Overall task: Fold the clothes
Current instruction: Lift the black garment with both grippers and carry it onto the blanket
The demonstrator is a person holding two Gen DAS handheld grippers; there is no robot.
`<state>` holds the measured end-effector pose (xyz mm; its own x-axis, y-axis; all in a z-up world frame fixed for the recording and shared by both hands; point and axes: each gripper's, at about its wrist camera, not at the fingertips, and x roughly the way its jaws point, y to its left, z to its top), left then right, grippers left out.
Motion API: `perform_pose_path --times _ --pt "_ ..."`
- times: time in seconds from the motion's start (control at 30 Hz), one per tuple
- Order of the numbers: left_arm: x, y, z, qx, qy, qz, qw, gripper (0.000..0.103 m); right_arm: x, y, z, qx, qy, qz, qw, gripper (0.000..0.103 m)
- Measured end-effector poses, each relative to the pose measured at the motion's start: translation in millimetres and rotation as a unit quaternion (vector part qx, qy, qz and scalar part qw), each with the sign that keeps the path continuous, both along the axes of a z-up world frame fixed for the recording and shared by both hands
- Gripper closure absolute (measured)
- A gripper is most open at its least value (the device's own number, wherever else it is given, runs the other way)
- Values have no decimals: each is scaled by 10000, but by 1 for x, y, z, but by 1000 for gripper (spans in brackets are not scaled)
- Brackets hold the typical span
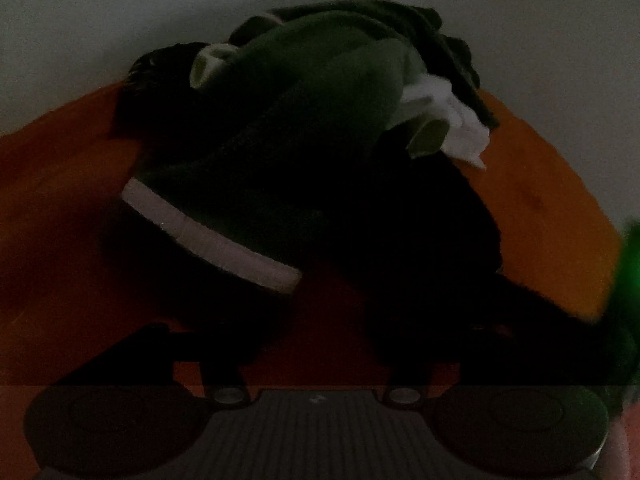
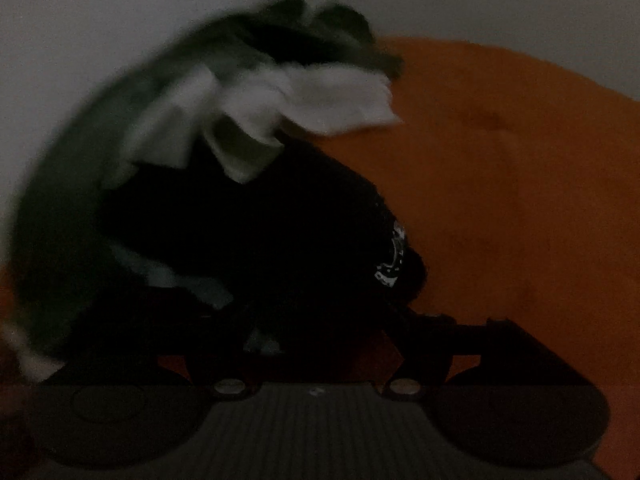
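Sorting a heaped pile of clothes (image 1: 320, 140) on the orange table (image 1: 540, 184), far side by the wall. Left gripper (image 1: 316, 344) and right gripper (image 2: 316, 340) too dark, can't tell jaw state. Best: pull one garment, e.g. white cloth (image 2: 320, 100), free before folding.

The clothes pile (image 1: 304, 120) is soft matt cloth: green fleece-like fabric, white knit, black jersey. Beneath the pile, the table (image 1: 540, 184) shows smooth orange wood. The left hand-held gripper (image 1: 316, 344) body is ribbed matt plastic.
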<state>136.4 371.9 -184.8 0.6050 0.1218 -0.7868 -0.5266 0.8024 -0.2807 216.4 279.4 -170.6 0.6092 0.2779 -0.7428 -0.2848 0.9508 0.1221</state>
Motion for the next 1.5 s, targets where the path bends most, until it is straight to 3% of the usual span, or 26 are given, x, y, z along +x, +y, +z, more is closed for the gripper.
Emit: perform_pose_path --times 0.03,0.1,0.13,0.27,0.33,0.47,0.67,0.77,0.9,1.07,1.13,1.2,1.37,1.5 --pt "0 1 -3 -3 -8 9 10000 54 2 4 -3 -168 -112 -63 9998 58" --pt "-1 4 -5 -66 -53 76 9999 53 3 5 -4 -313 -411 -307 9982 74" --pt "-1 5 -6 -84 -71 107 9999 52 2 3 -3 -474 -635 -559 9953 94" --pt "-7 1 -5 -18 -87 112 9999 52 -5 -15 10 -1168 -1781 -1265 9688 94" --pt "-11 -5 -3 80 -68 61 9999 51 0 -31 18 -1259 -2095 -1514 9578 91" --pt "-18 -17 1 200 -41 -38 9998 51 17 -71 34 -1012 -2139 -1998 9509 88" --pt "-32 -46 15 341 -88 -287 9990 47 24 -150 54 -824 -2240 -2949 9252 88" --pt "-37 -72 23 496 -149 -504 9974 47 20 -196 61 -867 -2335 -2979 9215 88" --pt "-43 -115 33 523 -194 -754 9956 47 0 -257 76 -1245 -2834 -2917 9051 88" --pt "-51 -185 42 580 -206 -1268 9900 47 -39 -374 99 -1452 -3054 -3167 8862 91" --pt "-56 -219 46 625 -204 -1545 9858 47 -66 -430 104 -1422 -2991 -3206 8874 92" --pt "-58 -256 49 671 -193 -1814 9809 47 -98 -475 100 -1421 -2766 -3099 8985 92" --pt "-76 -364 49 848 -140 -2613 9614 39 -192 -559 62 -855 -1504 -2497 9527 92" --pt "-83 -453 42 1194 -195 -3115 9425 39 -246 -590 21 -346 -958 -2099 9724 91"
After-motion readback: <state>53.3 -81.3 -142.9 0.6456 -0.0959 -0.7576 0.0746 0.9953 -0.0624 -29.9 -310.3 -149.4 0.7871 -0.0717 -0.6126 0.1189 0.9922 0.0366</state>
